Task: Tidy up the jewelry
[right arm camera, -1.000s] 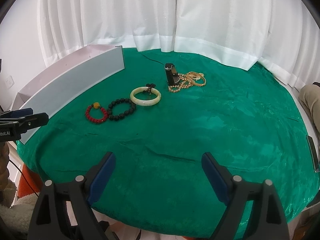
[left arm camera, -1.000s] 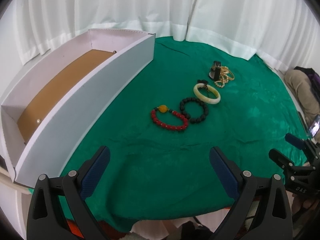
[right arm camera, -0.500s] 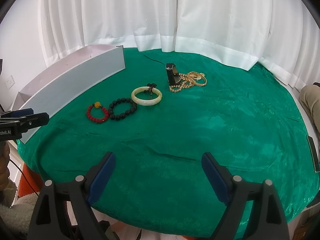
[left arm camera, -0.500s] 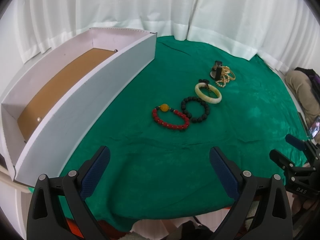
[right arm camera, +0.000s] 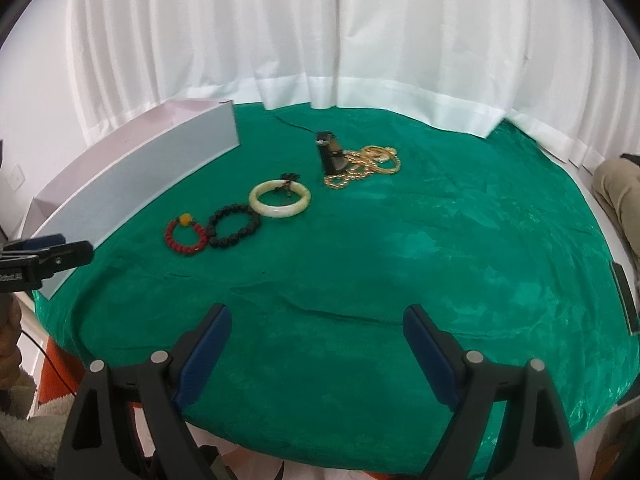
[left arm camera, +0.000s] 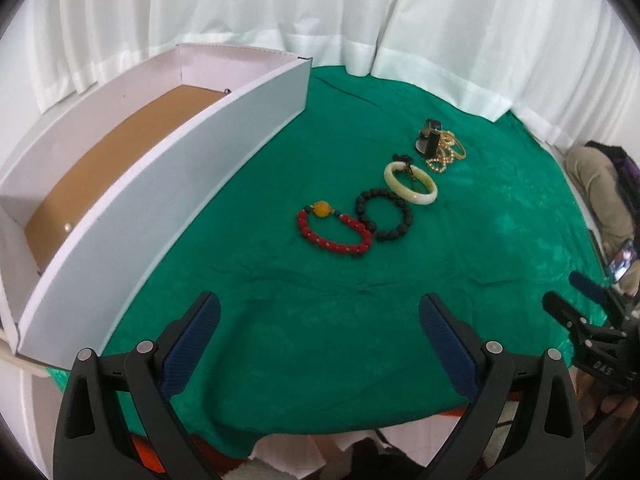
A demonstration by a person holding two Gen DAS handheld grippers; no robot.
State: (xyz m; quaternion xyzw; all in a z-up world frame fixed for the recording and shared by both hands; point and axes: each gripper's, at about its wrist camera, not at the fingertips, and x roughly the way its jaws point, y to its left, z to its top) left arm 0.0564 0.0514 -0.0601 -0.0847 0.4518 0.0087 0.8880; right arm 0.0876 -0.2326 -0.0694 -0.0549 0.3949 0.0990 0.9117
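The jewelry, from the red bead bracelet (left arm camera: 334, 229) at 12 o'clock ahead of our spread, empty left gripper (left arm camera: 318, 344) and right gripper (right arm camera: 316, 350), looks light and floppy, so we would pinch its beads.

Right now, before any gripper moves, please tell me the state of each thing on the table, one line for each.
Left gripper: open, empty.
Right gripper: open, empty.
White box: open on top, two small beads inside.
Red bead bracelet: flat on the cloth, touching the black one.
Black bead bracelet: flat.
Pale jade bangle: flat.
Gold chains: piled beside a small black stand.
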